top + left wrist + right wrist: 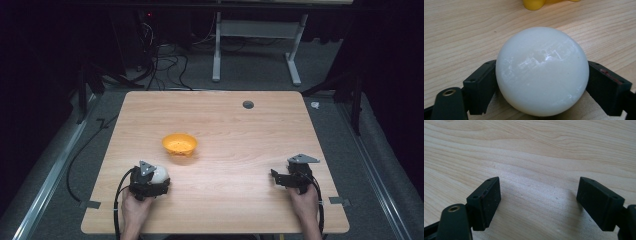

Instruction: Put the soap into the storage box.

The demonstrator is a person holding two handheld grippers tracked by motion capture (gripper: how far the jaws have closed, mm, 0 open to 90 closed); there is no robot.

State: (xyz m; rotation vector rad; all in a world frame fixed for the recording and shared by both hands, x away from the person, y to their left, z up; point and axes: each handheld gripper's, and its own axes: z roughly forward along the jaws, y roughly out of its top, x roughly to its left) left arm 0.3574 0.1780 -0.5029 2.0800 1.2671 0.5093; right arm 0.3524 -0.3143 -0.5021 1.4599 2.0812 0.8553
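A white ball (542,71) sits between the two black jaws of my left gripper (152,182), which is shut on it just above the wooden table (235,140). From above, the same ball (160,173) shows at the gripper's front, near the table's front left. An orange bowl (179,144) stands upright a short way beyond it, and its yellow-orange base (534,4) peeks in at the top of the left gripper view. My right gripper (278,177) is at the front right, open over bare wood, its fingers (486,200) wide apart with nothing between them.
A dark round grommet (248,104) marks the table's far edge. Beyond the table lie cables (160,65) on grey carpet and the white legs of another desk (216,55). A dark cable (80,160) curves along the floor at the left.
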